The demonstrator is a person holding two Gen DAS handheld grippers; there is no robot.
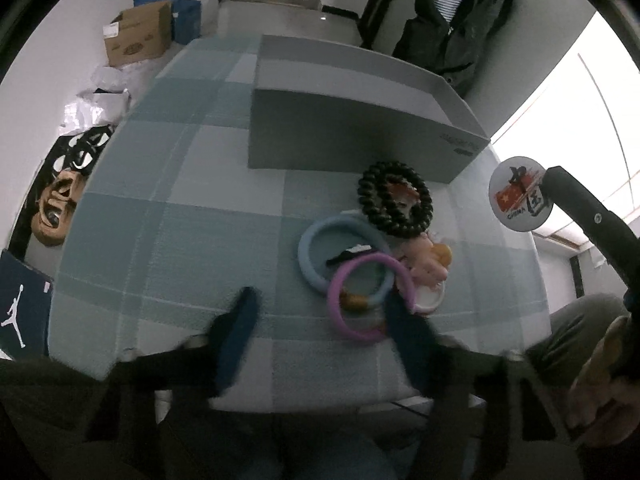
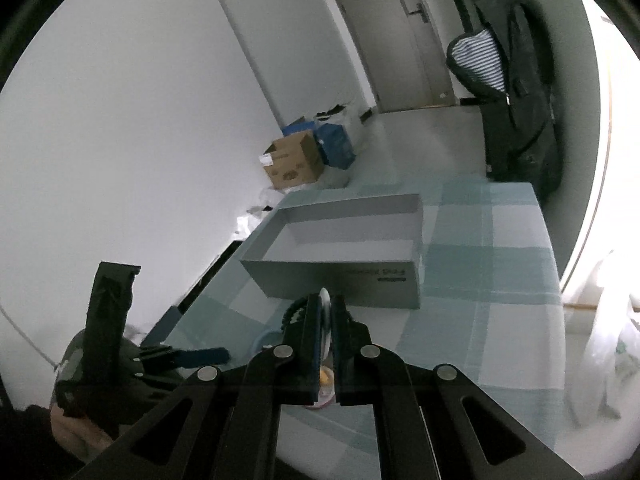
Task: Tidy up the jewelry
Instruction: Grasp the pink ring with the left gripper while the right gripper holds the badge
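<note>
Round printed badge (image 1: 520, 194) pinched edgewise in right tool (image 2: 327, 306), ribbed black bracelet (image 1: 395, 199)

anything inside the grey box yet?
Grey box looks empty in the right wrist view: bare floor and walls. The strip behind its near wall is hidden. Right gripper holds the round badge.

You can read "CHINA" along the lower edge of the round badge (image 1: 520, 194), beside a red flag and a large Chinese character. The blue box (image 1: 22, 312) at your left carries the white Jumpman logo. Print on the grey box (image 1: 348, 142) and the cardboard box (image 1: 138, 36) is too blurred to read.
</note>
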